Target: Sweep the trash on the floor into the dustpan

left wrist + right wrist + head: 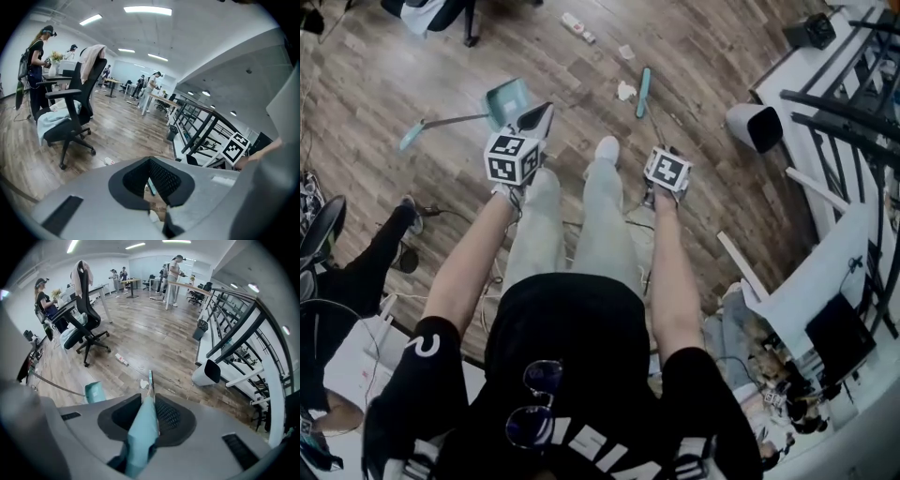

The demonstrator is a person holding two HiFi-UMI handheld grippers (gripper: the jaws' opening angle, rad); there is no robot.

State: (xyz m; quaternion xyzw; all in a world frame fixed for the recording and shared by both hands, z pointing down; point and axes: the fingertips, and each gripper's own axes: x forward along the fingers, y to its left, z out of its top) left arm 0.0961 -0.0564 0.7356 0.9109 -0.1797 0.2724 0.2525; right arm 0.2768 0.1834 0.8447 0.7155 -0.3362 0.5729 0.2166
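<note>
A teal dustpan [506, 100] with a long handle lies on the wood floor, just ahead of my left gripper [536, 117]. That gripper's jaws meet at the tips with nothing between them. My right gripper [661, 150] is shut on the teal grip of a broom [140, 437]; the broom's head [644, 92] rests on the floor in front. A crumpled white scrap [625, 90] lies just left of the head. A second scrap [625, 52] and a white-and-red packet [577, 26] lie farther out. The right gripper view shows the dustpan [96, 392] at left and the near scrap [144, 384] beside the broom.
A white bin [755, 127] lies tipped on its side at the right, next to a black railing [853, 122]. A black office chair [86, 319] stands beyond the packet. Another person's leg [389, 244] and cables are at my left. People work at desks far off.
</note>
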